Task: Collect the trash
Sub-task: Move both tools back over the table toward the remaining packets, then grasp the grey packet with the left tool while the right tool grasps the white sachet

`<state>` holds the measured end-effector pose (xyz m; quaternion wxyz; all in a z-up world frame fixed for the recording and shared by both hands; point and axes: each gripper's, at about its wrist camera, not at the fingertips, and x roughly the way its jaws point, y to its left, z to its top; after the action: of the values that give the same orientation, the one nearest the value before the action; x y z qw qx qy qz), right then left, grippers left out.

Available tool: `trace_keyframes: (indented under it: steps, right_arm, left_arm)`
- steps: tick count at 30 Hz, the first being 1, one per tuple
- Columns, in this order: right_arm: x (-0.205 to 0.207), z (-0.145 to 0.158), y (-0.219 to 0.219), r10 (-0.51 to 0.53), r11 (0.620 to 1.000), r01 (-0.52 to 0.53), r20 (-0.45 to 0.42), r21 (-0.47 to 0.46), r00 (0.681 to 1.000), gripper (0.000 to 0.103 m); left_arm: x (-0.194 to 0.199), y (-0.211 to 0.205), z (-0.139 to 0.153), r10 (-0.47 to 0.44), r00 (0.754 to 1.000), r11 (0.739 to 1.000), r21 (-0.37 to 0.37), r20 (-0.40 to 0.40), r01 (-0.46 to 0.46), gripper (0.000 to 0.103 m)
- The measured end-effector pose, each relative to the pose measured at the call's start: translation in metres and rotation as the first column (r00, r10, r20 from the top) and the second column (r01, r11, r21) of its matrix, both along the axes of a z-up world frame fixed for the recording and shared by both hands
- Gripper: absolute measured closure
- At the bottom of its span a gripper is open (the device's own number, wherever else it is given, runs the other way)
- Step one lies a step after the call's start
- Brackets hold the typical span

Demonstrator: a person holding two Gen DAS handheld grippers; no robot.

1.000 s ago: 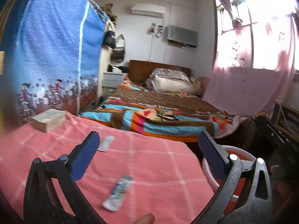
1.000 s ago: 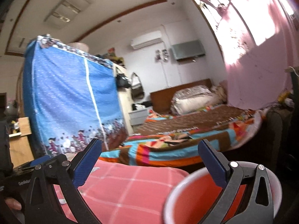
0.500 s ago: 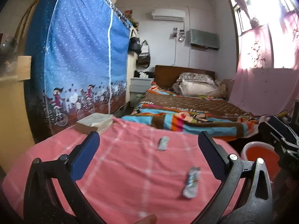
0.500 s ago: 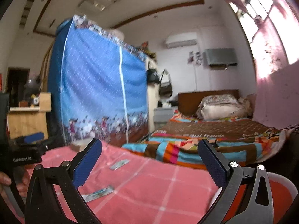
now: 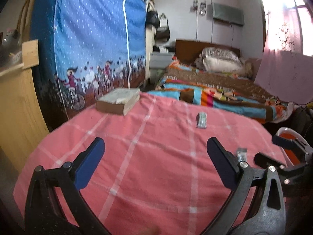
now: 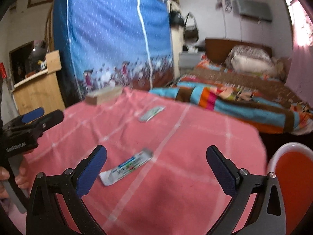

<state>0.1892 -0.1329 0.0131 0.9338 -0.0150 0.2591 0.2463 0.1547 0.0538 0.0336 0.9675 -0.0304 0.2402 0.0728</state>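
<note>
We see the right gripper (image 6: 156,168) spread wide, just narrowing, empty above a flat, light, crinkly wrapper (image 6: 126,170); we'd pinch across its middle

Bin (image 6: 289,168) cut off; far wrapper (image 6: 151,113) blurred

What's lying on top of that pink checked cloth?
On the pink cloth lie a thick book at the far corner and two flattened wrappers: the nearer wrapper and the farther wrapper. Whatever the cloth covers is hidden.
</note>
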Motion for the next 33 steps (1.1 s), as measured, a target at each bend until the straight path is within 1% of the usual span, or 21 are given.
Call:
trace_keyframes:
  steps: [1, 2, 3, 4, 5, 6, 7, 9, 10, 11, 12, 13, 14, 15, 16, 18, 23, 26, 27, 30, 33]
  right_arm:
    - [0.001, -0.003, 0.003, 0.012, 1.000, -0.012, -0.019, -0.005, 1.000, 0.012]
    - [0.004, -0.008, 0.009, 0.029, 0.999, -0.030, -0.046, -0.013, 0.999, 0.021]
    - [0.006, -0.012, 0.014, 0.044, 0.999, -0.045, -0.071, -0.021, 0.996, 0.023]
    - [0.006, -0.016, 0.020, 0.051, 0.998, -0.054, -0.088, -0.030, 0.995, 0.024]
    - [0.008, -0.021, 0.025, 0.068, 0.997, -0.072, -0.113, -0.038, 0.991, 0.028]
    - [0.008, -0.023, 0.028, 0.075, 0.996, -0.081, -0.126, -0.042, 0.989, 0.034]
    - [0.009, -0.026, 0.031, 0.081, 0.995, -0.089, -0.139, -0.049, 0.987, 0.037]
    - [0.007, -0.027, 0.035, 0.073, 0.993, -0.085, -0.125, -0.088, 0.989, 0.048]
    - [0.007, -0.026, 0.036, 0.077, 0.991, -0.089, -0.118, -0.103, 0.990, 0.051]
    - [0.006, -0.025, 0.035, 0.080, 0.990, -0.092, -0.114, -0.108, 0.990, 0.059]
    - [0.006, -0.025, 0.034, 0.078, 0.989, -0.091, -0.109, -0.115, 0.991, 0.069]
    - [0.007, -0.024, 0.033, 0.076, 0.988, -0.089, -0.102, -0.128, 0.992, 0.073]
    - [0.009, -0.024, 0.031, 0.076, 0.987, -0.089, -0.098, -0.136, 0.992, 0.079]
    - [0.012, -0.024, 0.031, 0.078, 0.987, -0.091, -0.100, -0.133, 0.992, 0.085]
    - [0.014, -0.024, 0.029, 0.078, 0.987, -0.091, -0.101, -0.131, 0.992, 0.089]
    - [0.019, -0.023, 0.025, 0.070, 0.987, -0.082, -0.094, -0.136, 0.993, 0.093]
    - [0.040, -0.020, 0.011, 0.026, 0.992, -0.038, -0.103, -0.120, 0.994, 0.096]
    - [0.055, -0.017, -0.002, -0.004, 0.997, -0.005, -0.121, -0.073, 0.993, 0.097]
    - [0.058, -0.016, -0.005, -0.011, 0.998, 0.003, -0.120, -0.067, 0.993, 0.097]
    - [0.068, -0.010, -0.014, -0.036, 0.998, 0.031, -0.106, -0.049, 0.994, 0.097]
    - [0.074, -0.008, -0.018, -0.041, 0.999, 0.037, -0.112, -0.034, 0.993, 0.097]
  left_arm:
    - [0.004, 0.001, -0.003, -0.007, 1.000, 1.000, -0.013, -0.028, 0.007, 0.001]
    - [0.006, 0.002, -0.005, -0.013, 0.999, 1.000, -0.021, -0.042, 0.013, 0.002]
    - [0.010, 0.004, -0.008, -0.023, 0.997, 0.999, -0.037, -0.071, 0.021, 0.005]
    - [0.013, 0.005, -0.010, -0.031, 0.996, 0.999, -0.046, -0.089, 0.027, 0.011]
    - [0.016, 0.006, -0.012, -0.041, 0.993, 0.998, -0.055, -0.107, 0.036, 0.013]
    - [0.019, 0.007, -0.014, -0.053, 0.990, 0.997, -0.066, -0.128, 0.045, 0.019]
    - [0.022, 0.008, -0.016, -0.067, 0.987, 0.995, -0.079, -0.149, 0.055, 0.023]
    - [0.028, 0.009, -0.021, -0.092, 0.979, 0.992, -0.102, -0.181, 0.075, 0.029]
    - [0.031, 0.009, -0.024, -0.106, 0.974, 0.990, -0.113, -0.202, 0.084, 0.031]
    - [0.033, 0.009, -0.025, -0.114, 0.971, 0.989, -0.118, -0.212, 0.090, 0.033]
    - [0.037, 0.008, -0.027, -0.131, 0.964, 0.986, -0.130, -0.229, 0.103, 0.037]
    - [0.039, 0.008, -0.028, -0.142, 0.961, 0.984, -0.138, -0.238, 0.111, 0.043]
    - [0.041, 0.007, -0.029, -0.153, 0.957, 0.982, -0.146, -0.247, 0.119, 0.045]
    - [0.044, 0.006, -0.030, -0.171, 0.950, 0.979, -0.157, -0.261, 0.133, 0.051]
    - [0.047, 0.004, -0.030, -0.185, 0.945, 0.976, -0.164, -0.270, 0.144, 0.054]
    - [0.054, 0.001, -0.029, -0.210, 0.938, 0.971, -0.171, -0.277, 0.167, 0.056]
    - [0.077, -0.016, -0.024, -0.282, 0.914, 0.957, -0.157, -0.290, 0.246, 0.057]
    - [0.096, -0.030, -0.023, -0.323, 0.896, 0.945, -0.152, -0.305, 0.289, 0.057]
    - [0.101, -0.033, -0.024, -0.326, 0.893, 0.944, -0.148, -0.309, 0.294, 0.057]
    - [0.124, -0.046, -0.026, -0.344, 0.879, 0.939, -0.113, -0.331, 0.325, 0.057]
    - [0.143, -0.053, -0.030, -0.344, 0.868, 0.937, -0.080, -0.359, 0.339, 0.057]
